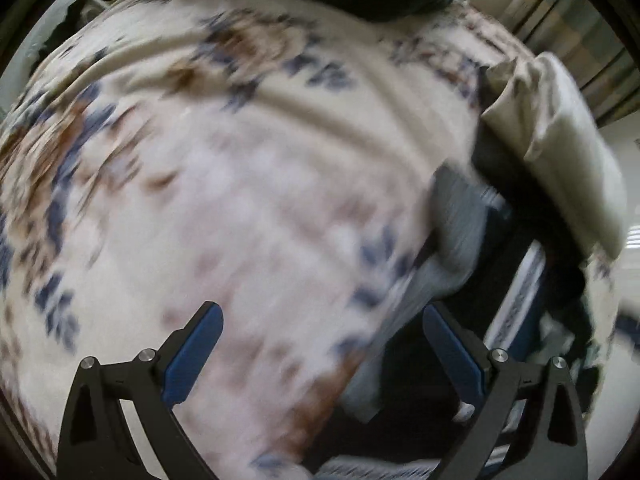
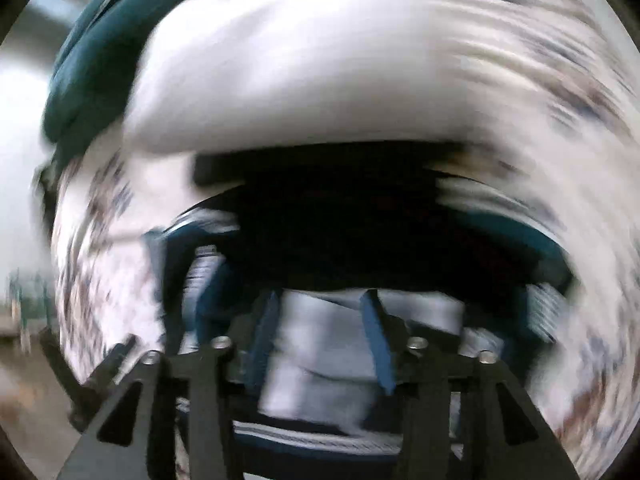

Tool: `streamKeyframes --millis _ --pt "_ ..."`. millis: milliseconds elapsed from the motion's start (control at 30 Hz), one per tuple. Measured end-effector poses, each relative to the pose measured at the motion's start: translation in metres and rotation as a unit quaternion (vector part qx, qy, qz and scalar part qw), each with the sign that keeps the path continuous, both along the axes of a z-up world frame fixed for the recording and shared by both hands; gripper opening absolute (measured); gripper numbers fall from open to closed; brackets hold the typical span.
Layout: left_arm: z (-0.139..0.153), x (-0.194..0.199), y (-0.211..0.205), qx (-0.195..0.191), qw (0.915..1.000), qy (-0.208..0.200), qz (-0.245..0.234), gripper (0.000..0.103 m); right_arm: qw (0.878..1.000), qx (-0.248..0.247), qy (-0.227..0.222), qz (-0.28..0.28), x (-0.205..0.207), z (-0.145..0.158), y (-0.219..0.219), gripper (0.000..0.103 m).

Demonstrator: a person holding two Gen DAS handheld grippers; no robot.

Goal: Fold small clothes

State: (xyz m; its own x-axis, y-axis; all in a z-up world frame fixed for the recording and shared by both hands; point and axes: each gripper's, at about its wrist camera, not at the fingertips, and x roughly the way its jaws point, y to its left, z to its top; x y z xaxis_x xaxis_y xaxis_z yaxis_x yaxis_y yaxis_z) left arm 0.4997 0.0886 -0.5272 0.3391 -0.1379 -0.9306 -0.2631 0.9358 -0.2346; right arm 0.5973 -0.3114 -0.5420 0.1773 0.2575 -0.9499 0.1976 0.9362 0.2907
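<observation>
We see the left hand-held gripper [image 1: 322,320] spread wide and empty above the patterned bedcover [image 1: 240,160], the striped grey garment [image 1: 452,232] just off its right finger. Our right hand-held gripper [image 2: 320,320] stands half open over that garment [image 2: 320,360], gripping nothing; blur hides detail.

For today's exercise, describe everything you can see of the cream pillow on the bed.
The pillow is a plain cream, soft-looking cushion in a smooth fabric cover, wrinkled at its near corner. It lies flat at the right edge of the patterned bedspread in the left wrist view, long side running away from the camera. Dark clothing lies against its lower side. Neither gripper touches it. In the right wrist view it is a pale blur.
</observation>
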Motion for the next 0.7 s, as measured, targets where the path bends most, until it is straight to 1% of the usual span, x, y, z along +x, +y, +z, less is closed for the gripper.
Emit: streamKeyframes --millis 67,100,133,167,200,233,267,333,367,433,467,500,533,600,667,700 --pt "-0.006 0.027 -0.011 -0.029 0.9993 -0.001 -0.023 0.102 0.998 -0.019 0.010 -0.065 -0.034 -0.001 -0.047 0.056" --pt "-0.011 0.043 -0.016 -0.038 0.9986 0.001 -0.036 0.100 0.996 -0.018 0.015 -0.081 -0.043 -0.004 -0.059 0.058" --pt "-0.017 0.058 -0.026 -0.039 0.9978 0.004 -0.053 0.094 0.994 -0.019 0.020 -0.105 -0.054 -0.008 -0.074 0.062" --pt "-0.022 0.070 -0.035 -0.037 0.9968 0.008 -0.070 0.077 0.991 -0.022 0.027 -0.131 -0.064 -0.014 -0.088 0.066" --pt "-0.030 0.084 -0.047 -0.040 0.9947 0.015 -0.094 0.038 0.988 -0.021 0.030 -0.147 -0.070 -0.019 -0.097 0.067" --pt "-0.035 0.093 -0.054 -0.042 0.9932 0.023 -0.106 0.016 0.986 -0.023 0.031 -0.163 -0.075 -0.025 -0.104 0.069" --pt "-0.040 0.100 -0.060 -0.045 0.9918 0.030 -0.116 0.007 0.984 -0.028 0.034 -0.173 -0.080 -0.032 -0.110 0.070" --pt "-0.035 0.103 -0.060 -0.038 0.9923 0.011 -0.117 0.006 0.983 -0.031 0.042 -0.179 -0.083 -0.045 -0.115 0.070" --pt "-0.034 0.096 -0.054 -0.038 0.9928 0.004 -0.114 0.005 0.982 -0.031 0.046 -0.179 -0.084 -0.051 -0.116 0.070" --pt "-0.029 0.093 -0.040 -0.043 0.9945 -0.003 -0.096 0.005 0.982 -0.035 0.069 -0.173 -0.086 -0.065 -0.113 0.070" --pt "-0.028 0.090 -0.034 -0.045 0.9953 -0.004 -0.085 0.005 0.983 -0.029 0.069 -0.169 -0.087 -0.068 -0.110 0.059" --pt "-0.028 0.089 -0.025 -0.053 0.9957 -0.004 -0.076 0.005 0.985 -0.027 0.063 -0.161 -0.088 -0.069 -0.107 0.041" --pt "-0.027 0.086 -0.016 -0.058 0.9961 -0.004 -0.067 0.005 0.986 -0.028 0.060 -0.155 -0.089 -0.070 -0.104 0.003" --pt "-0.027 0.084 -0.007 -0.061 0.9965 -0.003 -0.057 0.004 0.986 -0.027 0.043 -0.156 -0.091 -0.062 -0.103 0.003" --pt "-0.026 0.084 -0.004 -0.063 0.9966 -0.004 -0.053 0.002 0.987 -0.025 0.008 -0.159 -0.094 -0.043 -0.106 0.003" --pt "-0.025 0.084 -0.001 -0.054 0.9972 -0.006 -0.051 0.001 0.986 -0.022 -0.008 -0.163 -0.095 -0.032 -0.110 0.003"
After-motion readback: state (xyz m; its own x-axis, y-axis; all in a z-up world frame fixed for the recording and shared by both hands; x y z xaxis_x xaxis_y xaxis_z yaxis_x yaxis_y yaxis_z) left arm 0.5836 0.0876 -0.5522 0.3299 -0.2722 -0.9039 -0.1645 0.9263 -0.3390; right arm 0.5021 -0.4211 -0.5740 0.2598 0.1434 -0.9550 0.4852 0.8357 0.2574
